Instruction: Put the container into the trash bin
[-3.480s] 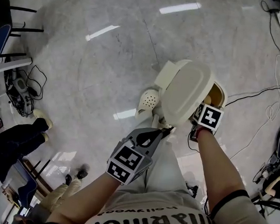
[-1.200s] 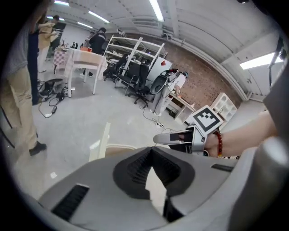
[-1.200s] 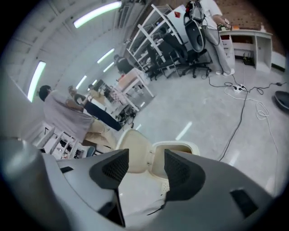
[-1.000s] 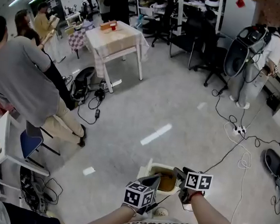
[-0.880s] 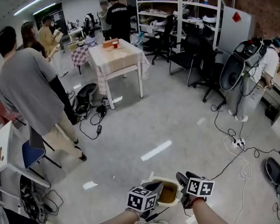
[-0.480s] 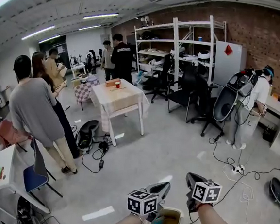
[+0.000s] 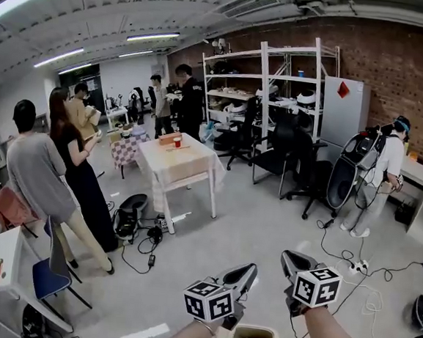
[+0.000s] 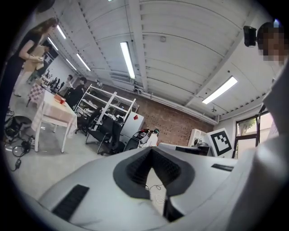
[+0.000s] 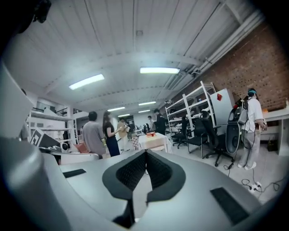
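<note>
Both grippers are raised and point out level into the room. My left gripper (image 7: 250, 268) is at bottom centre of the head view, its jaws shut with nothing between them; in the left gripper view its dark pads (image 8: 140, 168) meet at the tip. Just to its right, my right gripper (image 7: 285, 256) is also shut and empty, and its pads (image 9: 131, 171) touch in the right gripper view. Only a sliver of the cream trash bin rim (image 7: 256, 329) shows at the bottom edge, below both grippers. The container is in no view.
A white table (image 7: 179, 162) stands mid-room, with people (image 7: 38, 179) to its left and a blue chair (image 7: 47, 279) nearer me. Metal shelves (image 7: 278, 82) and office chairs (image 7: 286, 156) line the brick back wall. A person (image 7: 384, 172) stands at right; cables (image 7: 350, 266) trail on the floor.
The head view has swung up from the floor and bin to the room. Both grippers have risen; the bin slid to the bottom edge. The white container held earlier is gone from the grippers.
</note>
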### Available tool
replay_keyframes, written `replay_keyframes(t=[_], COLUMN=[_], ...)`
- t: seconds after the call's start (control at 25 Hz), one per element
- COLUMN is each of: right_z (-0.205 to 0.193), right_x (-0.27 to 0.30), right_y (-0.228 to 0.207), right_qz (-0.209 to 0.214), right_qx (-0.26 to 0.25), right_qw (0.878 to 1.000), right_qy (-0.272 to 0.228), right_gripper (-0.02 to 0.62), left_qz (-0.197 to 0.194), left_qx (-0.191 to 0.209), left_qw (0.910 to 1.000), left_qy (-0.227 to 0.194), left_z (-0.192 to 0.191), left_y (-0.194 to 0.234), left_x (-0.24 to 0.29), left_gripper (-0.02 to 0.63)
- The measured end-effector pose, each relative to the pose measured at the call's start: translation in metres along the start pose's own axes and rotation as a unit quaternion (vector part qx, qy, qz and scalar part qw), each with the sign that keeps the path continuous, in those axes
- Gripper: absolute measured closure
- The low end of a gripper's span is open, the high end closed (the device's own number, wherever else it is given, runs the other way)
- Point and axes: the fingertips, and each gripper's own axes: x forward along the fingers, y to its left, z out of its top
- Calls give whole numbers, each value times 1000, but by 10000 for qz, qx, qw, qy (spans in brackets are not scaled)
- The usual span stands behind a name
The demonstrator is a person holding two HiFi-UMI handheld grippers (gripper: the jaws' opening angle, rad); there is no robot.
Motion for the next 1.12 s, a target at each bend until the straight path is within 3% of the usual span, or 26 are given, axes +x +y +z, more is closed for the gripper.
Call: replay_keyframes(t=[0.48, 1.12], right_z=[25, -4], right_x=[0, 9], right_y=[17, 5], right_qz=[-20, 36], right_qx=[-472, 1], right_qw=[9986, 10000], right_qy=[-234, -75], right_gripper=[594, 594], left_qz=[-107, 92], left_qx=[-81, -10], left_qw=[9999, 9997], left_qy=[45, 208], left_z=[6, -15], left_y=[12, 22], left_x=[2, 1], left_gripper=[618, 618])
